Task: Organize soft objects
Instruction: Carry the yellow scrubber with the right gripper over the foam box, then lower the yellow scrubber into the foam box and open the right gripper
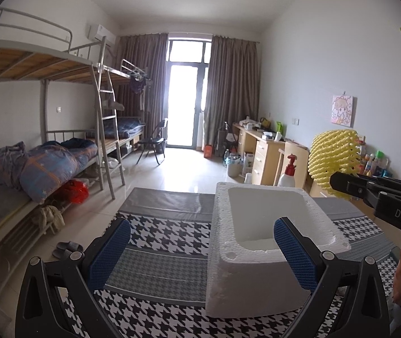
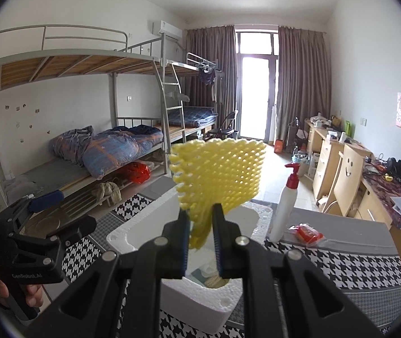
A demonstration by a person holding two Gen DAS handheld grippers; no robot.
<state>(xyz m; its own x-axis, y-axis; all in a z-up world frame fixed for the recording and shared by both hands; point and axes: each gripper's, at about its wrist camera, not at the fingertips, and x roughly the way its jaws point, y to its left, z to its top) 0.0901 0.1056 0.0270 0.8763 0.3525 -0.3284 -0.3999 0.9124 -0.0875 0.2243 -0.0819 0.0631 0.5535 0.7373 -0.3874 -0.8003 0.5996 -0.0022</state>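
Foam net: a yellow mesh sleeve (image 2: 220,174) is held up in the air above the white box, its lower end bunched between the right gripper's pads; in the left wrist view it (image 1: 334,159) shows at the far right, over the box's right edge.
Right gripper (image 2: 200,242): pinching the yellow net, jaws close together with only the net between them.
Left gripper (image 1: 201,249): spread wide, holding nothing, its blue pads either side of the box's near left wall.
Foam box (image 1: 259,242): white polystyrene, open-topped, resting on the houndstooth cloth (image 1: 158,264).
Pump bottle (image 2: 283,205): white with red pump, upright just right of the box.
Red packet (image 2: 307,232): lies on the cloth, right of the bottle.
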